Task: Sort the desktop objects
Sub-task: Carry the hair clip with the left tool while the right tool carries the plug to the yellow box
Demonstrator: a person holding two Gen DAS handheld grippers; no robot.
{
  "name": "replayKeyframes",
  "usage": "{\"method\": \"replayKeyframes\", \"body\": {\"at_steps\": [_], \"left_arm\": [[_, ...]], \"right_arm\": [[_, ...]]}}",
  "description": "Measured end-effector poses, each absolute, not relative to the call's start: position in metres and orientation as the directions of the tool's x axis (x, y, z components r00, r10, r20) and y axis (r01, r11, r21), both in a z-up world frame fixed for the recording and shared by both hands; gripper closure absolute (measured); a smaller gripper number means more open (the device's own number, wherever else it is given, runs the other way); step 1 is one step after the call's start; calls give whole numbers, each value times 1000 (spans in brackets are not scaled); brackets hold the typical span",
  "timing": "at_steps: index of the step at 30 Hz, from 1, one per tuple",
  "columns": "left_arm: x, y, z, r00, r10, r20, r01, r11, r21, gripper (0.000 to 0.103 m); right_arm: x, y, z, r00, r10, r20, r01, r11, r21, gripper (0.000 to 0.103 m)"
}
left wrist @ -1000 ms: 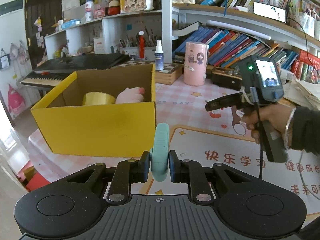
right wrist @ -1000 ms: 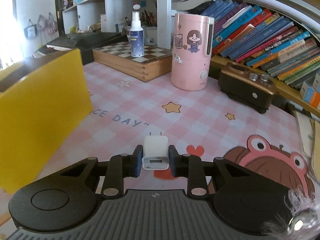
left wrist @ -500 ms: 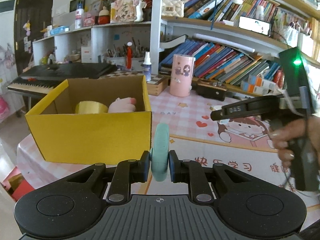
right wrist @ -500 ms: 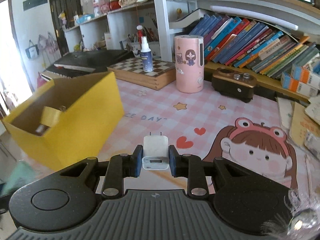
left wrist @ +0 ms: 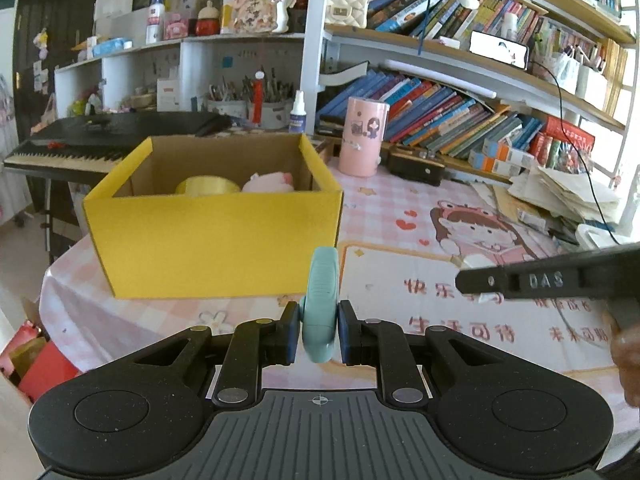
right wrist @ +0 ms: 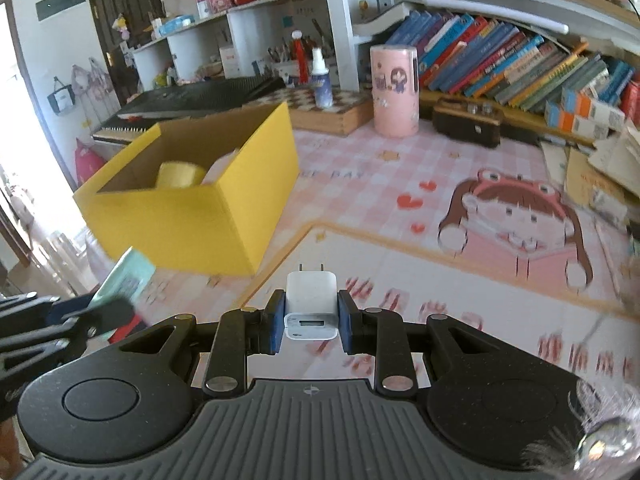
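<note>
Tools both clamp loads: left tool (left wrist: 319, 329) pinches a teal disc (left wrist: 322, 304), right tool (right wrist: 311, 321) a white charger (right wrist: 311, 305).

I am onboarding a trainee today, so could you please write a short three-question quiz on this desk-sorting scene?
1. True or false: the yellow box is empty.
2. What does the right claw hold? A) a white charger B) a spray bottle C) a book
3. Fill in: the left claw is shut on a ____ coloured object.

Key:
1. False: a yellow tape roll and a pink plush toy lie inside.
2. A, the white charger.
3. Teal: the teal object stands on edge between the pads.
</note>
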State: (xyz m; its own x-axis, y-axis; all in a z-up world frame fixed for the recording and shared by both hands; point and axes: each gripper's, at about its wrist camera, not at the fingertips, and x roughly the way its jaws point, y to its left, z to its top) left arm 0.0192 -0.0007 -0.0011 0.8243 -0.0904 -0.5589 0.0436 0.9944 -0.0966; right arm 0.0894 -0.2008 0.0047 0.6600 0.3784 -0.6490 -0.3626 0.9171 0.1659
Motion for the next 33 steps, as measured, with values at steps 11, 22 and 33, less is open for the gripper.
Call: {"method": "replayKeyframes", "body": {"at_steps": [11,22,33], "left_arm": [[-10,23,-4,814,-159,-559,125,987,-99,85],[-30,54,-6,810,-151,-567,115,988,-99,85],[-41,73,-6,817,-139,-559,96,990,-105,85]], "right_arm": [[30,-161,1,642,373,-670,-384,913,140,79],[2,-127,-2,637,378,-671,-391,909,142,79],[-6,-100,-1,626,393,-673,-422,897,132,78]]}}
